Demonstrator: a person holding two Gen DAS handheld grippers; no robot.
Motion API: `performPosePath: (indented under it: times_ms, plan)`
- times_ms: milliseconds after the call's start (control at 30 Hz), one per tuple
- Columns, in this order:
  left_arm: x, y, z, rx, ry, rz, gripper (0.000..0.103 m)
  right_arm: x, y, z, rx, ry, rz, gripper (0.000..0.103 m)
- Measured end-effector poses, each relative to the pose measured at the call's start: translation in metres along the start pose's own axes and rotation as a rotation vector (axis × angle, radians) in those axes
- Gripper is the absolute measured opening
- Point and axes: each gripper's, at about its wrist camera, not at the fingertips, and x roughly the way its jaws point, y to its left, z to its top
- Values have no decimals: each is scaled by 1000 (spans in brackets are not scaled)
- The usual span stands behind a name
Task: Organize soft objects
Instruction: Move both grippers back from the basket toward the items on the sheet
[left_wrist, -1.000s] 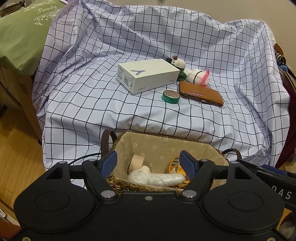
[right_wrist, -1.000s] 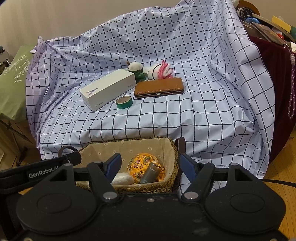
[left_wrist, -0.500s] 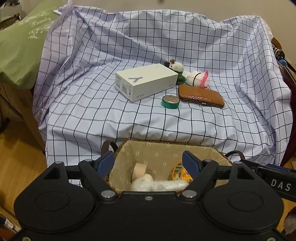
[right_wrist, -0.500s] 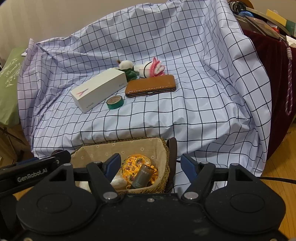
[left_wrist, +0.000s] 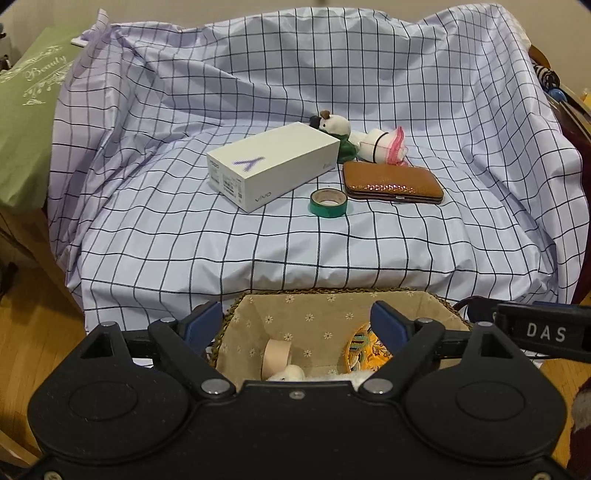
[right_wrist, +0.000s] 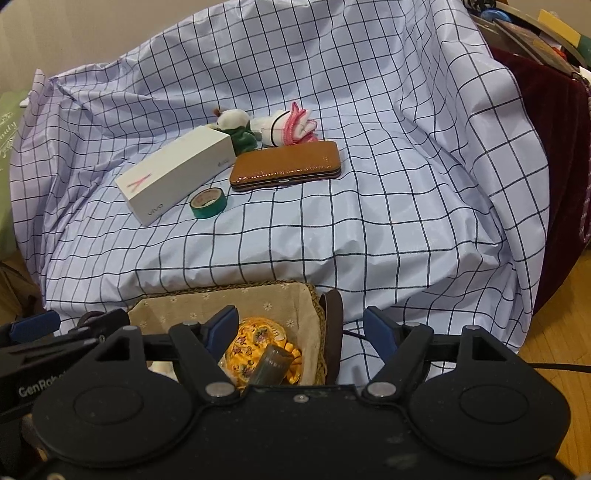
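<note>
A woven basket with beige floral lining sits low in front of the checked sheet. It holds a beige tape roll, a white fluffy item, a yellow patterned pouch and a dark cylinder. On the sheet lie a small plush toy and a rolled white-pink cloth. My left gripper hangs over the basket, its jaws opening, nothing pressed between them. My right gripper hovers over the basket's right end and brown handle, jaws also opening, gripping nothing.
On the sheet also lie a white box, a green tape roll and a brown wallet. A green cushion is at the left and dark red fabric at the right. Wooden floor surrounds the basket.
Both pairs of jaws have spread wider, the left clearly more. The basket has sunk lower in both views as the grippers drifted sideways. The items on the sheet have not moved.
</note>
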Motion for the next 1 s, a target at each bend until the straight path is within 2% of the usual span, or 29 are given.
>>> performPosePath:
  times_ms: [467,1000]
  plan:
    - [43,8,34,14,55,-8,84,47,4,51,-31,33,-41,75]
    - [103,15,76,5,79,-14,84,105,16,129,-58,-6,-82,77]
